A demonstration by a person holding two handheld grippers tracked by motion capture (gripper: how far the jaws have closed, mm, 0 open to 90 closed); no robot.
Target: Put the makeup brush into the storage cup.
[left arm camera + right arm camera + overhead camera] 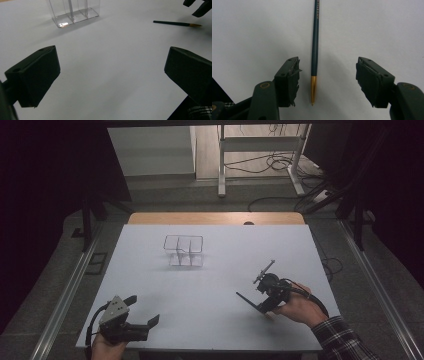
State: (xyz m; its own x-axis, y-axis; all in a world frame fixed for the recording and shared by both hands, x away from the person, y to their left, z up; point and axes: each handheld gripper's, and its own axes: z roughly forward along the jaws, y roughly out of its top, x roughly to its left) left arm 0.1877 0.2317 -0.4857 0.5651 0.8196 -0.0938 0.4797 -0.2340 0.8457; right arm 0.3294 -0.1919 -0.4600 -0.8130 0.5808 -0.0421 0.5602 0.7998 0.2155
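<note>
White table (210,285); right gripper (327,80) straddles pen (315,40).

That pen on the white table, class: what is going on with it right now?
A person holds a gripper in each hand at a white table. The right gripper is lowered over a dark green pen with a gold tip, which lies flat between its open jaws; the pads do not touch it. The left gripper waits open near the table's front edge with nothing between its jaws. A clear divided box stands farther back, with nothing visible inside.
</note>
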